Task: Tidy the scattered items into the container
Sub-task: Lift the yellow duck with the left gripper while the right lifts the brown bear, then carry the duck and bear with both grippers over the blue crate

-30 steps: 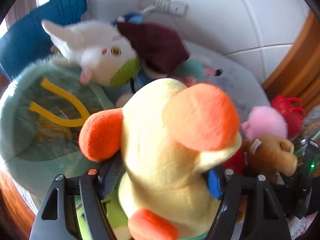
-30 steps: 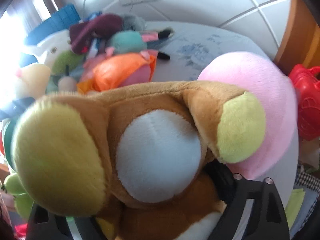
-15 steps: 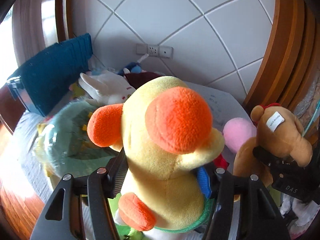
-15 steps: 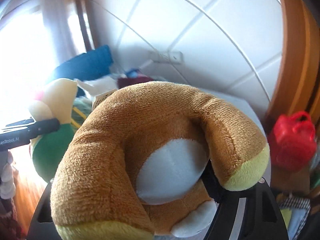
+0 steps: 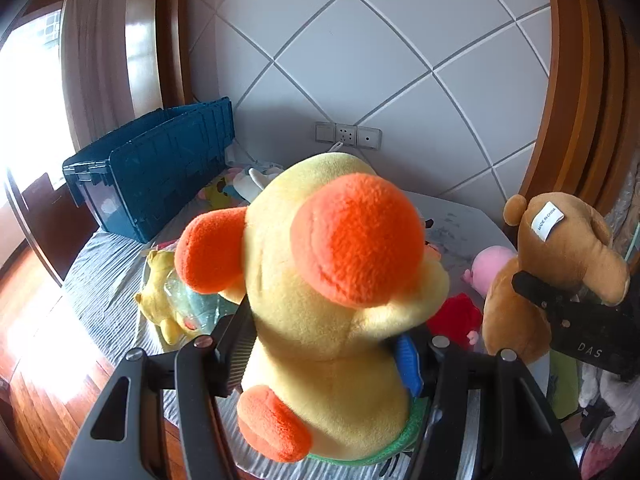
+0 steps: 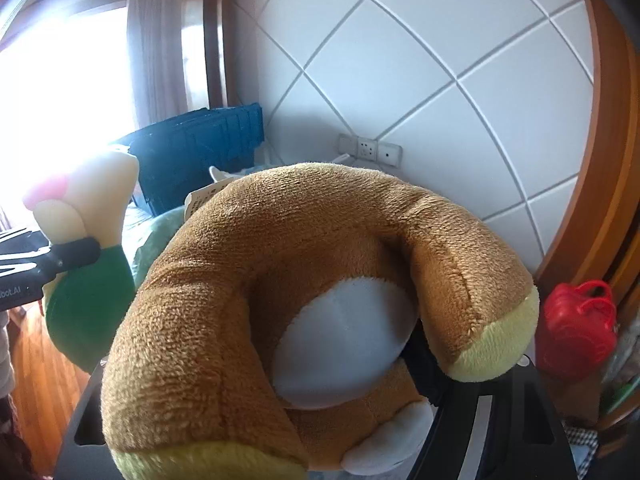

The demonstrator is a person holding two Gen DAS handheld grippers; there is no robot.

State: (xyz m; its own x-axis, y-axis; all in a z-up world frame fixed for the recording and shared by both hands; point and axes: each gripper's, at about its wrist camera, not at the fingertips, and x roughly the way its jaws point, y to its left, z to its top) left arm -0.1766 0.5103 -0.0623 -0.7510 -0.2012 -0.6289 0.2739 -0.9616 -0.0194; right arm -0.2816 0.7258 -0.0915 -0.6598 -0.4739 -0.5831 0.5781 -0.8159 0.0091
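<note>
My left gripper (image 5: 320, 360) is shut on a yellow plush duck (image 5: 332, 304) with orange feet, held well above the bed. My right gripper (image 6: 280, 400) is shut on a brown plush bear (image 6: 320, 280) with a white belly, also lifted; it shows at the right in the left wrist view (image 5: 548, 264). The duck and left gripper show at the left of the right wrist view (image 6: 80, 248). The blue container (image 5: 156, 172) stands open at the bed's back left, also in the right wrist view (image 6: 200, 148). Both sets of fingertips are hidden by plush.
On the grey bed (image 5: 104, 272) lie a yellow plush (image 5: 160, 296), a pink plush (image 5: 488, 268), a red plush (image 5: 456, 316) and more toys by the wall. A red plastic toy (image 6: 576, 328) sits at the right. Wooden floor (image 5: 36, 360) lies left.
Both grippers have risen and pulled back from the toy pile, carrying the duck and the bear. The container and wall now show beyond them.
</note>
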